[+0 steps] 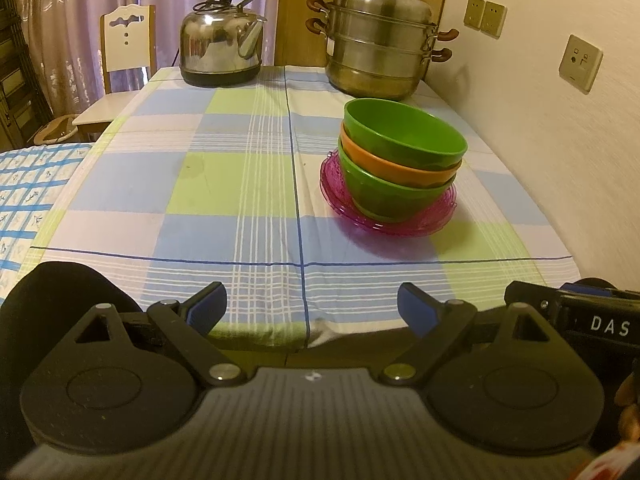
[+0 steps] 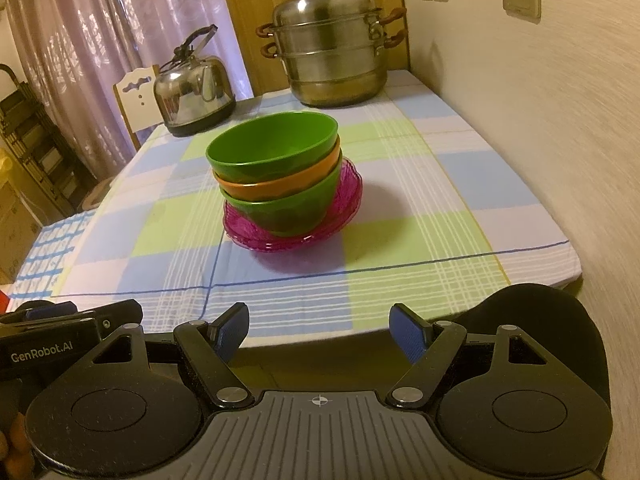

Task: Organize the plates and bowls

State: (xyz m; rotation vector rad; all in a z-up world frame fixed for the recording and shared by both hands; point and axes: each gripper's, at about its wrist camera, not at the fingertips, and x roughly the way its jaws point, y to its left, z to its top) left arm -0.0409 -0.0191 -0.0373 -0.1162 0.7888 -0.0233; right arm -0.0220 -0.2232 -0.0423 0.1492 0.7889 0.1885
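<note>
On the checked tablecloth stand three nested bowls: a green bowl (image 1: 404, 134) (image 2: 272, 146) on top, an orange bowl (image 1: 396, 168) (image 2: 280, 184) under it, and another green bowl (image 1: 384, 194) (image 2: 288, 210) at the bottom. They rest on stacked pink see-through plates (image 1: 384, 226) (image 2: 280, 242). My left gripper (image 1: 312, 308) hangs open at the table's near edge, well short of the stack, with nothing between its blue pads. My right gripper (image 2: 318, 330) is open too, empty, and also back at the near edge. The other gripper's body shows at each view's side.
A steel kettle (image 1: 220, 44) (image 2: 192, 88) and a tiered steel steamer pot (image 1: 380, 36) (image 2: 332, 48) stand at the table's far end. A wall (image 1: 560, 140) with sockets runs along the right side. A white chair (image 1: 124, 40) and curtains are at the far left.
</note>
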